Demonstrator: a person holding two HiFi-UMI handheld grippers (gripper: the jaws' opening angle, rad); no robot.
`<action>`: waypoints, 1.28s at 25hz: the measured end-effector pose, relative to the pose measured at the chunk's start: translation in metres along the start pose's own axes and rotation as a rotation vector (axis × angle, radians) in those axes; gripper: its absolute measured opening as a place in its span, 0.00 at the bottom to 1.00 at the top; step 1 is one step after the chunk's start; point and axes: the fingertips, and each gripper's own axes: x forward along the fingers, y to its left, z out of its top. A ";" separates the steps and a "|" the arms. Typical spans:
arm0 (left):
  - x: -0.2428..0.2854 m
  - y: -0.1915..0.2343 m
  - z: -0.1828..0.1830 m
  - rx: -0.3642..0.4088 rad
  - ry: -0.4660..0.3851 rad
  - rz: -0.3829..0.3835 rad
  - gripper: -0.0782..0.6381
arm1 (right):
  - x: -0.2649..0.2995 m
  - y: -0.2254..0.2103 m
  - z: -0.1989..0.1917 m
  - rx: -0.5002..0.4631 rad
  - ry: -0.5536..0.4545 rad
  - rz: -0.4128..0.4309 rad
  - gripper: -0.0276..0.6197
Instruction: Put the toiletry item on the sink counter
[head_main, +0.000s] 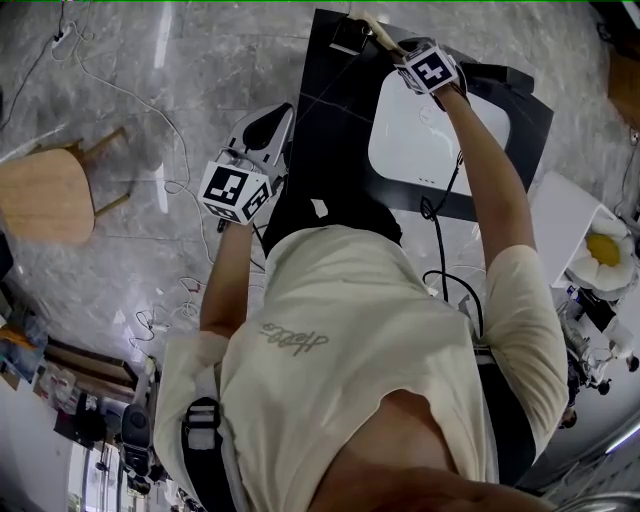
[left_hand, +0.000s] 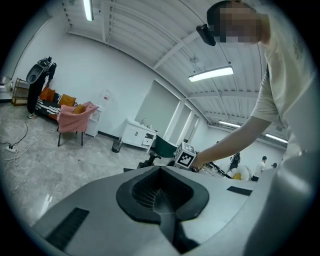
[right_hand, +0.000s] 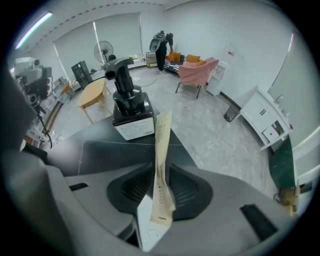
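The toiletry item is a thin beige tube (right_hand: 162, 165). It stands upright between the jaws of my right gripper (right_hand: 159, 187), which are parted, with a white gap showing beside the tube's lower end. In the head view my right gripper (head_main: 430, 70) reaches over the far edge of the black sink counter (head_main: 340, 120), behind the white basin (head_main: 430, 140). A dark pump bottle (right_hand: 131, 112) stands on the counter just beyond the tube. My left gripper (head_main: 275, 118) hangs left of the counter, off the surface; in its own view my left gripper (left_hand: 162, 192) is shut and empty.
A wooden stool (head_main: 45, 195) stands on the marble floor at left, and loose cables (head_main: 170, 130) trail across the floor. A white table with a yellow object (head_main: 605, 248) is at right. The person's torso fills the lower head view.
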 end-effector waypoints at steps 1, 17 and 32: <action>-0.001 0.000 0.001 0.000 -0.003 0.002 0.11 | -0.003 -0.001 0.002 -0.009 -0.019 -0.013 0.21; -0.013 -0.027 0.005 0.025 -0.028 -0.033 0.11 | -0.067 0.000 0.007 -0.018 -0.216 -0.167 0.21; -0.023 -0.106 0.035 0.181 -0.030 -0.106 0.11 | -0.155 0.057 -0.059 0.047 -0.383 -0.132 0.04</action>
